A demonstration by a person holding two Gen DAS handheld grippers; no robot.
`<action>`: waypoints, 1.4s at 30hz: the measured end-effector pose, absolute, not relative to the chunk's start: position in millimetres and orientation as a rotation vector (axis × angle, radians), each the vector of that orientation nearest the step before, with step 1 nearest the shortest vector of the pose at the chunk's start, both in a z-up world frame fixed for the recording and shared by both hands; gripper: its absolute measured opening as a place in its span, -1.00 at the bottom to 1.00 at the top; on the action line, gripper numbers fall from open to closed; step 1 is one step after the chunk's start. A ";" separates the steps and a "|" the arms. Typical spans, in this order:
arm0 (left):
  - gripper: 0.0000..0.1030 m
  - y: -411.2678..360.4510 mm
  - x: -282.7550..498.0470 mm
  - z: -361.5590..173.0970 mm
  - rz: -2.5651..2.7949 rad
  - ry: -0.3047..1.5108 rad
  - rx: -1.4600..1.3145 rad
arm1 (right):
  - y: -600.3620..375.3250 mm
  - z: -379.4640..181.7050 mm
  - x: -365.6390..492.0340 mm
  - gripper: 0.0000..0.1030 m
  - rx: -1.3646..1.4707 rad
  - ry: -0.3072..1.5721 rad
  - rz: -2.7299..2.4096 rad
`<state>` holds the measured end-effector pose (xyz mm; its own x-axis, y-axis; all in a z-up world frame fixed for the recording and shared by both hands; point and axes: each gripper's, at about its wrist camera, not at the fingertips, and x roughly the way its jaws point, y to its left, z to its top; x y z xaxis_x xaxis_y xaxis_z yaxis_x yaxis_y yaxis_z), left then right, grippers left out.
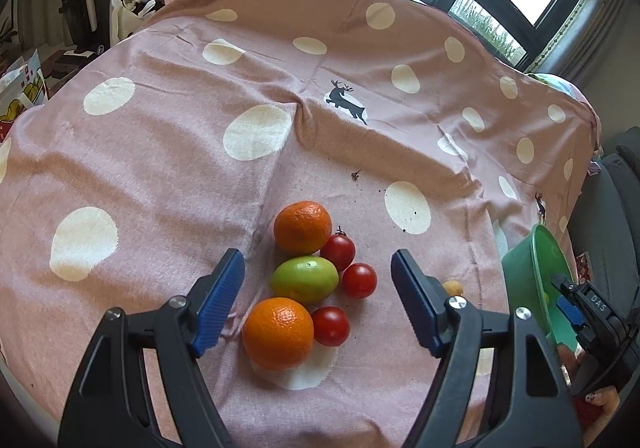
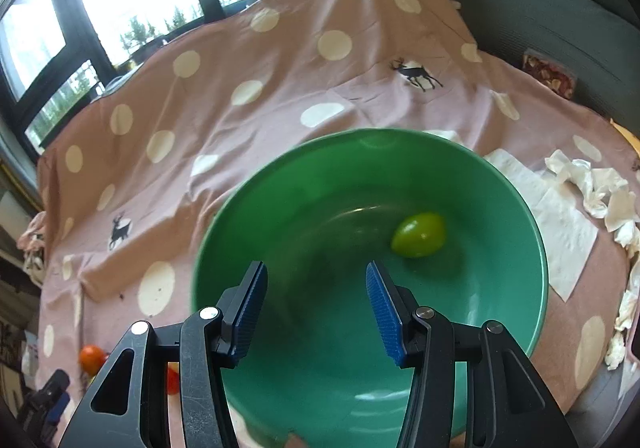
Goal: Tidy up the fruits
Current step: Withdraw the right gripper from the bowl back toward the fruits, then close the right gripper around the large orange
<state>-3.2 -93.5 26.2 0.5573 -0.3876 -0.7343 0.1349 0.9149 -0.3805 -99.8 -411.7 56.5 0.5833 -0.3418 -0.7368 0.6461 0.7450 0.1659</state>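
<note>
While the left gripper (image 1: 318, 298) gapes empty above the green fruit (image 1: 305, 279), the right gripper (image 2: 316, 314) hangs spread, empty, over the green bowl (image 2: 520, 208).

Your right-wrist view smears the green bowl's (image 2: 500, 208) inside and the green fruit (image 2: 418, 235) with motion blur. Your right gripper's frame hides most of a small red fruit (image 2: 173, 381). In your left-wrist view, an arm covers most of a tan object (image 1: 454, 288).
</note>
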 end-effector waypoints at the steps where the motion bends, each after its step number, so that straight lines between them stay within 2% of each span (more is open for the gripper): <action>1: 0.48 -93.1 -3.1 26.1 -0.313 0.933 -0.298 | -409.0 58.6 -101.2 0.01 0.436 0.737 -0.591; 16: 0.48 -75.8 -0.3 24.8 -0.298 0.948 -0.346 | -338.4 79.9 -80.4 0.01 0.350 0.711 -0.170; 27: 0.44 -50.8 1.1 25.9 -0.255 0.963 -0.396 | -286.4 25.3 -30.1 0.01 0.552 0.980 0.186; 33: 0.32 -30.4 2.9 24.9 -0.197 0.955 -0.461 | -245.1 9.1 -21.2 0.01 0.512 1.051 0.292; 42: 0.30 -30.0 2.6 26.6 -0.193 0.952 -0.445 | -208.8 -1.0 -16.1 -0.03 0.422 1.097 0.352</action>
